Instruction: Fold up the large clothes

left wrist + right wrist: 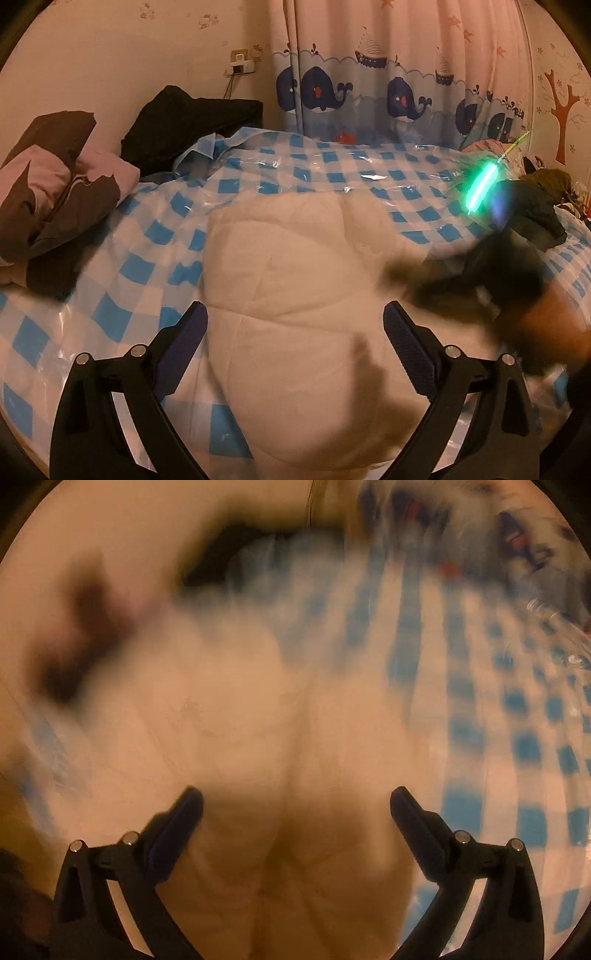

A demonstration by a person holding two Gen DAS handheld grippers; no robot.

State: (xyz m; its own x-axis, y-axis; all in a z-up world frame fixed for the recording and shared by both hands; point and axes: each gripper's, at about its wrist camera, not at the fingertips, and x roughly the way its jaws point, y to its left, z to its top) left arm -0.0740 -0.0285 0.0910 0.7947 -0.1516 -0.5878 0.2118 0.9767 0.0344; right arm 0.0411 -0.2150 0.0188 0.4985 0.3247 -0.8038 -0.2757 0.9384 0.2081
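A white quilted padded garment [295, 280] lies bunched on a blue-and-white checked bed cover [122, 266]. My left gripper [295, 314] hangs open just above its near part, with nothing between the fingers. The right gripper [480, 273] shows in the left wrist view as a blurred black shape at the right of the garment, a green light streak above it. In the blurred right wrist view the right gripper [295, 799] is open over the white garment [280, 709], with the checked cover [498, 738] to its right.
A brown and pink bundle of bedding [55, 192] sits at the left. Black clothing [184, 122] lies against the wall. A dark jacket [535, 206] rests at the right edge. A whale-print curtain [388, 81] hangs behind the bed.
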